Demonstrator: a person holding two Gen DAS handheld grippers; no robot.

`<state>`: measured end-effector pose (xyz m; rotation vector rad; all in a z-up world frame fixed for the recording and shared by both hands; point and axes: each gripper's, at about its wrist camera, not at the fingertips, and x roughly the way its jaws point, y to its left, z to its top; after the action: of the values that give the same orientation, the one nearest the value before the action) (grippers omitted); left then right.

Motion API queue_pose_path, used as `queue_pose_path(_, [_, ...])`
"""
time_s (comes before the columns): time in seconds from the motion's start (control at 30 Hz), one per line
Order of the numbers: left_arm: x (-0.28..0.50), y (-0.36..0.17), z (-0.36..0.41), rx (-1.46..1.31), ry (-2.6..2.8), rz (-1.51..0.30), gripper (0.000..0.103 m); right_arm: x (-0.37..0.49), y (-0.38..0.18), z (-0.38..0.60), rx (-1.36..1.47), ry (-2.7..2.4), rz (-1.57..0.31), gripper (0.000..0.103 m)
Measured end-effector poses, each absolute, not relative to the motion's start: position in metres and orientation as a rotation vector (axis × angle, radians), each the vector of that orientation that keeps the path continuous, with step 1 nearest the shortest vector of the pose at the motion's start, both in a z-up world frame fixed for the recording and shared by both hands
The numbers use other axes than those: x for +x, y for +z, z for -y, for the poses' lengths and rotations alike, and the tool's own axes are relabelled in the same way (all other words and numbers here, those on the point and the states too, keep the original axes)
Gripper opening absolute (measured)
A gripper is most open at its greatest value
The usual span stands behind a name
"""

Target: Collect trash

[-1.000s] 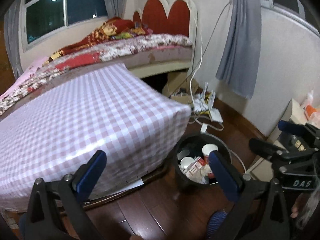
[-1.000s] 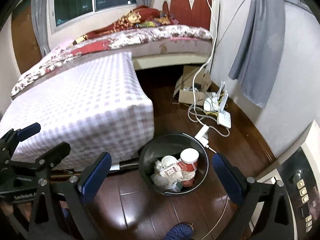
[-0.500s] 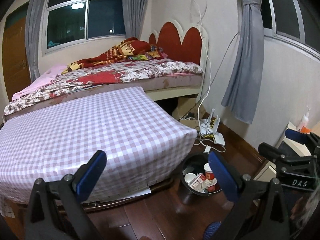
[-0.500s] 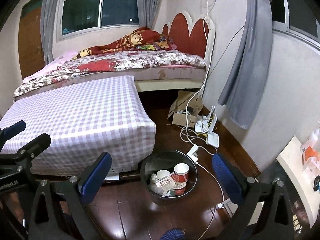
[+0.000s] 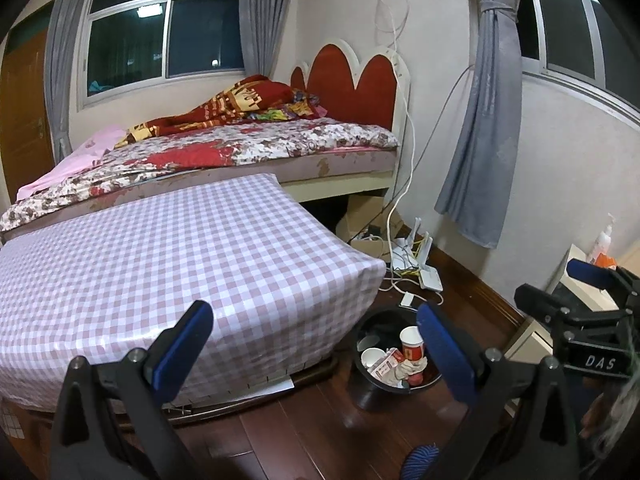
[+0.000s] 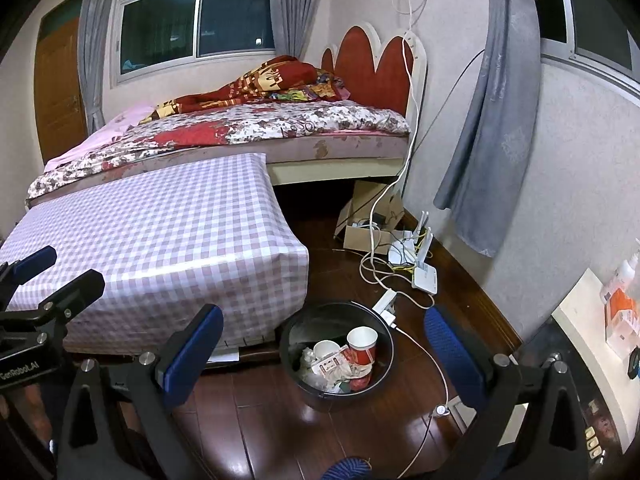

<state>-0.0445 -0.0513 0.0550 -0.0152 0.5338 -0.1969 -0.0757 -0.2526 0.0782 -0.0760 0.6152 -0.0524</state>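
Observation:
A black round trash bin (image 6: 382, 356) stands on the dark wood floor by the corner of the checked table. It holds paper cups (image 6: 362, 344), a small carton and crumpled wrappers. In the left wrist view the bin (image 5: 370, 390) sits low right, partly behind a blue finger. My left gripper (image 5: 316, 344) is open and empty, held high above the floor. My right gripper (image 6: 324, 344) is open and empty, above and short of the bin. Each gripper shows in the other's view: the right one (image 5: 576, 292) and the left one (image 6: 44, 276).
A table with a pink-and-white checked cloth (image 6: 152, 240) fills the left. A bed (image 6: 256, 128) with a red headboard lies behind. Routers, a power strip and cables (image 6: 404, 264) litter the floor by a cardboard box. A white cabinet (image 6: 580, 320) stands at right.
Both grippers have risen and pulled back from the bin, so it looks smaller and lower. Their jaws have stayed open and empty.

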Motion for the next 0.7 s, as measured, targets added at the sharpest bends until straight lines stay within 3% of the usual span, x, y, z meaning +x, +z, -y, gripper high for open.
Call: queue_pose_path(0.7, [-0.0429,0.0567,0.0486,-0.013,-0.198,-0.532,0.102,-0.0793,0.08,0.2556,-0.069,-0.056,-0.61,0.102])
